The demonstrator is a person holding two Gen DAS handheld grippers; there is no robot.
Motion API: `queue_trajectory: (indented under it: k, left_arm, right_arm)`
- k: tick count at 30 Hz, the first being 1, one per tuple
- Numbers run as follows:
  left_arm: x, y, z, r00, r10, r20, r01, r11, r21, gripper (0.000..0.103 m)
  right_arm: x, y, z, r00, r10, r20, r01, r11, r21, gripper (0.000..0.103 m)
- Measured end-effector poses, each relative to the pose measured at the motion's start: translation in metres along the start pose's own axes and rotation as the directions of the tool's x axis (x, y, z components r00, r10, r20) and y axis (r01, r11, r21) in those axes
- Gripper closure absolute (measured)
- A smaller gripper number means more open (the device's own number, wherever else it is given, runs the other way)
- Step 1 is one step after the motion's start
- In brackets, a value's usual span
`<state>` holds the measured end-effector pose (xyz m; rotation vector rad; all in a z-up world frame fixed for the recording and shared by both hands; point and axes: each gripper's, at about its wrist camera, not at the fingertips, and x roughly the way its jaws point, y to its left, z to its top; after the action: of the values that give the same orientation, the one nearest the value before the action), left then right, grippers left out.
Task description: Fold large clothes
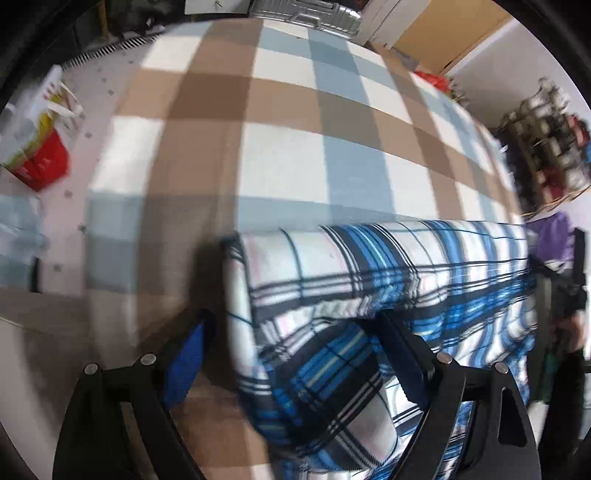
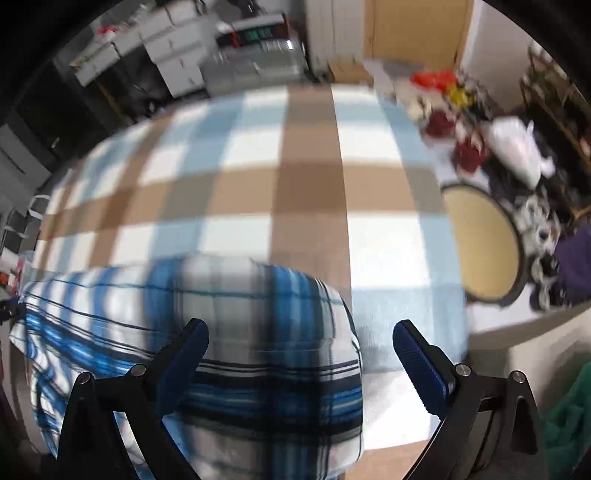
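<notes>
A blue, white and black plaid garment (image 1: 369,280) lies folded into a thick band on a bed cover (image 1: 280,158) checked in brown, pale blue and white. My left gripper (image 1: 295,317) hovers open over the garment's left end. Its left finger (image 1: 188,354) stands clear of the cloth, and its right finger (image 1: 402,354) is over the plaid. In the right wrist view the same garment (image 2: 258,317) ends in a rounded fold on the cover (image 2: 310,192). My right gripper (image 2: 301,326) is open astride that end, its right finger (image 2: 421,365) off the cloth.
A red and yellow pack (image 1: 40,162) sits on the floor left of the bed. A silver suitcase (image 1: 306,14) stands beyond the bed's far edge, and a cluttered rack (image 1: 546,140) at the right. Right of the bed are a round tan disc (image 2: 484,243) and a white bag (image 2: 517,147).
</notes>
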<state>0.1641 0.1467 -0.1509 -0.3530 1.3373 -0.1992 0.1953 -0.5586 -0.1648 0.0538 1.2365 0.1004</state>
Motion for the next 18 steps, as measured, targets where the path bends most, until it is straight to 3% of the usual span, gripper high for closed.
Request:
queue_trajectory:
  k: [3, 5, 7, 9, 10, 13, 18]
  left_arm:
    - [0.003, -0.013, -0.008, 1.0, -0.018, 0.008, 0.017, 0.997, 0.073, 0.031]
    - [0.005, -0.024, -0.013, 1.0, 0.026, 0.011, -0.027, 0.992, 0.123, 0.033]
    - [0.008, -0.032, -0.015, 0.998, 0.058, 0.019, -0.061, 0.986, 0.158, 0.042]
    - [0.009, -0.037, -0.013, 0.995, 0.097, 0.039, -0.102, 0.979, 0.176, 0.053]
    - [0.01, -0.039, -0.011, 0.993, 0.112, 0.048, -0.118, 0.976, 0.184, 0.054]
    - [0.013, -0.04, 0.008, 0.989, 0.137, 0.057, -0.146, 0.967, 0.207, 0.055]
    - [0.025, -0.042, 0.069, 0.979, 0.183, 0.089, -0.2, 0.95, 0.239, 0.055]
  right_arm:
    - [0.006, -0.006, -0.004, 0.996, 0.089, 0.012, -0.09, 0.995, 0.043, 0.005]
    - [0.006, -0.007, -0.005, 0.989, 0.148, 0.004, -0.148, 0.988, 0.041, 0.019]
    - [0.004, -0.003, -0.008, 0.983, 0.181, 0.002, -0.181, 0.983, 0.004, 0.04]
    - [0.002, 0.006, -0.009, 0.988, 0.153, -0.002, -0.153, 0.988, -0.028, 0.044]
    - [0.0, 0.01, -0.008, 0.988, 0.155, 0.003, -0.155, 0.987, -0.042, 0.058]
    - [-0.005, 0.018, 0.003, 0.992, 0.125, 0.036, -0.123, 0.991, -0.05, 0.074]
    - [-0.005, 0.019, 0.037, 0.989, 0.094, 0.116, -0.09, 0.995, -0.034, 0.082]
